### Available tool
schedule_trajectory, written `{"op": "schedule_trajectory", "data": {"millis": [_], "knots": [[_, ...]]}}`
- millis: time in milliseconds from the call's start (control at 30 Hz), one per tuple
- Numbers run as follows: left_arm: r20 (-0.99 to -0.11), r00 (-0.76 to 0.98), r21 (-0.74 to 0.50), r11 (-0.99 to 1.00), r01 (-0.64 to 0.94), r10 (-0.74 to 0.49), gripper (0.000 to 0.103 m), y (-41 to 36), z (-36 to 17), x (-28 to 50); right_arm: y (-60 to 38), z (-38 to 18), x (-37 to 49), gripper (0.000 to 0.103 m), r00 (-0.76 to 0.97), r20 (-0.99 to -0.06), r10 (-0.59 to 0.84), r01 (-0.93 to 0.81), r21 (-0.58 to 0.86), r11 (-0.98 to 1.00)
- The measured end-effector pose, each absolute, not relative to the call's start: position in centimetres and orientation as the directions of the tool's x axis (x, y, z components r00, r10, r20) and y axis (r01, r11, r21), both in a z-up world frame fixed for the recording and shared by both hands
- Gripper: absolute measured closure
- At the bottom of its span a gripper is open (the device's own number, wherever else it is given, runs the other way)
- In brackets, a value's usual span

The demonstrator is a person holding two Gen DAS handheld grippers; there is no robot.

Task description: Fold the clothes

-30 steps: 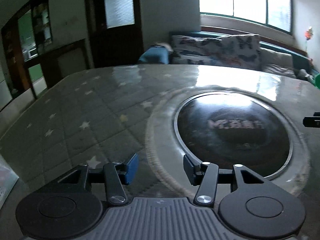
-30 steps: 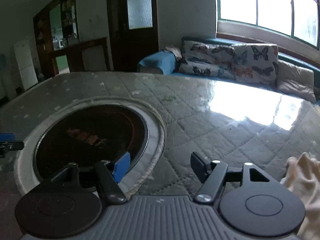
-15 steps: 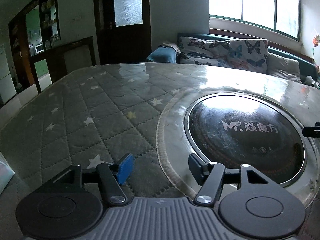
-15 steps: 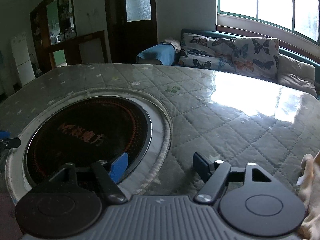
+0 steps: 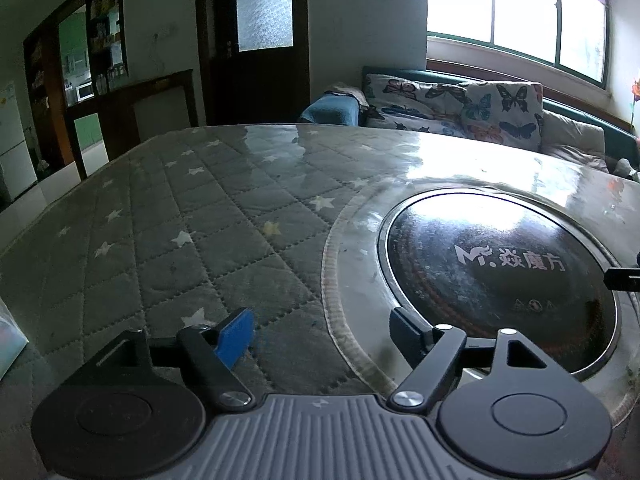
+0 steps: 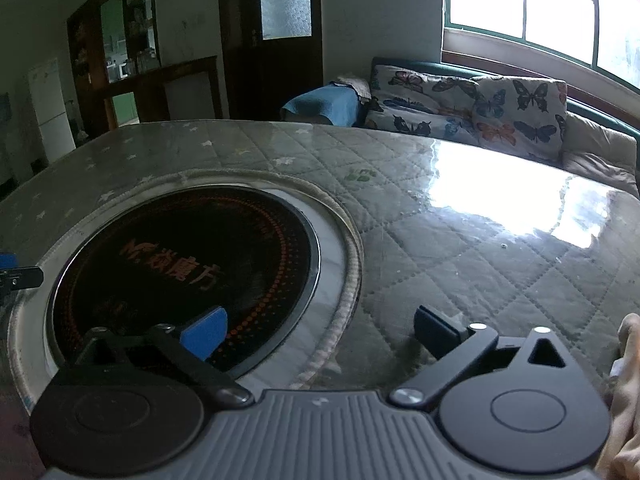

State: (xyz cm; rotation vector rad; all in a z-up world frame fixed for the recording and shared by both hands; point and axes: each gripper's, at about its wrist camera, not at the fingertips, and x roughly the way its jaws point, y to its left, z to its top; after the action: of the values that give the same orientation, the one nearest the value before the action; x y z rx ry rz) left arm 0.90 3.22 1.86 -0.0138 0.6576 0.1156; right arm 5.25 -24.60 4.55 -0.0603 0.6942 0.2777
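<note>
- My left gripper [image 5: 322,330] has its jaws spreading apart with nothing between them; only the quilted star cover shows in the gap.
- My right gripper [image 6: 320,330] is also opening, already very wide, and it too is empty.
- The only piece of the clothes I can see is a cream-coloured cloth [image 6: 622,400] bunched at the far right edge of the right wrist view, just beside that claw's right finger and not between the jaws. So little shows that I cannot tell what garment it is.
- To do this step well I would swing the right claw toward that cloth, keep the jaws wide until one finger is under an edge, and pinch a single layer, not a bunch.
- I would bring the left claw across only once a second corner is plain, so the piece can be spread flat.
- The table [image 5: 168,240] ahead of both claws carries a grey quilted cover under a glossy sheet; glare may hide pale fabric.
- A round dark cooktop [image 5: 500,280] sits between the two claws; I would fold clear of it.
- Beyond the table: a sofa with butterfly cushions [image 6: 472,104], a bright window [image 5: 516,8] and a dark door [image 5: 260,40].
</note>
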Motion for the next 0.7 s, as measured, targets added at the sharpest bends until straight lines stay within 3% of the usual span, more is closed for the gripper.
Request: {"op": "schedule_trajectory", "data": {"millis": [700], "knots": [[-0.627,0.773,0.023,0.994,-0.107,0.098,0.005,3.15,1.71,1.46,-23.74,4.24,5.30,0.000,0.729,-0.654,0.202,-0.277,-0.012,0.961]]}}
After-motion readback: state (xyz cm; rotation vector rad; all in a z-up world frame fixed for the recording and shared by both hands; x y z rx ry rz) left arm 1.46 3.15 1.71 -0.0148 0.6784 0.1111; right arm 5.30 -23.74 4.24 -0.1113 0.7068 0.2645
